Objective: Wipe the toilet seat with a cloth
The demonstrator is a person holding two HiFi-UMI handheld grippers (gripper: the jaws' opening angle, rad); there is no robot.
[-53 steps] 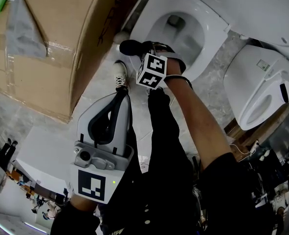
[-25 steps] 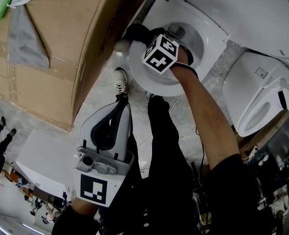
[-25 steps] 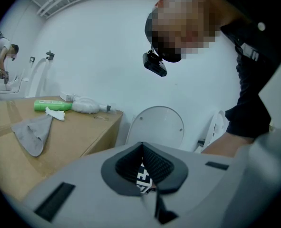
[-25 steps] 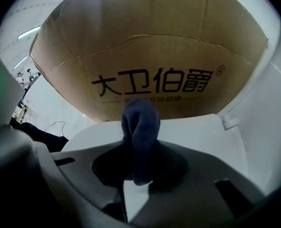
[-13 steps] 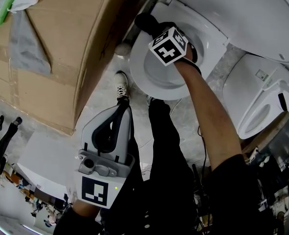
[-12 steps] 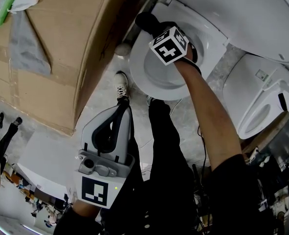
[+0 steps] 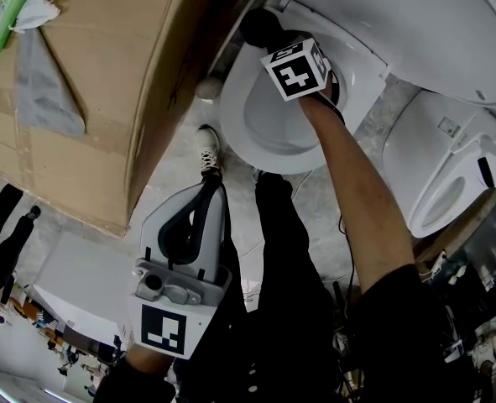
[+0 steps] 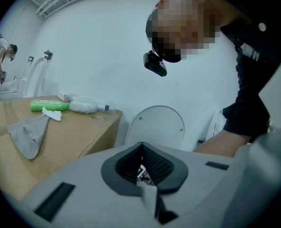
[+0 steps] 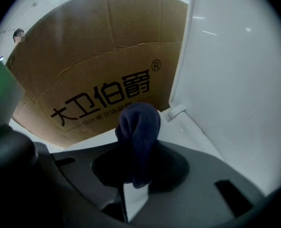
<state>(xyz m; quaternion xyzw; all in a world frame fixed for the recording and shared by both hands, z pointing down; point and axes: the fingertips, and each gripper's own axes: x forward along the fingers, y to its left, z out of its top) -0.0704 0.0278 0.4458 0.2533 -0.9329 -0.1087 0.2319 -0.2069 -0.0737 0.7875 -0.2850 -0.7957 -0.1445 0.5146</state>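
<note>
Fingers of the right gripper are clamped on a dark blue cloth, which sits at the rear of the white toilet seat near its hinge, just beside a cardboard box. The left gripper hangs well apart from the toilet, its fingers together on nothing.
</note>
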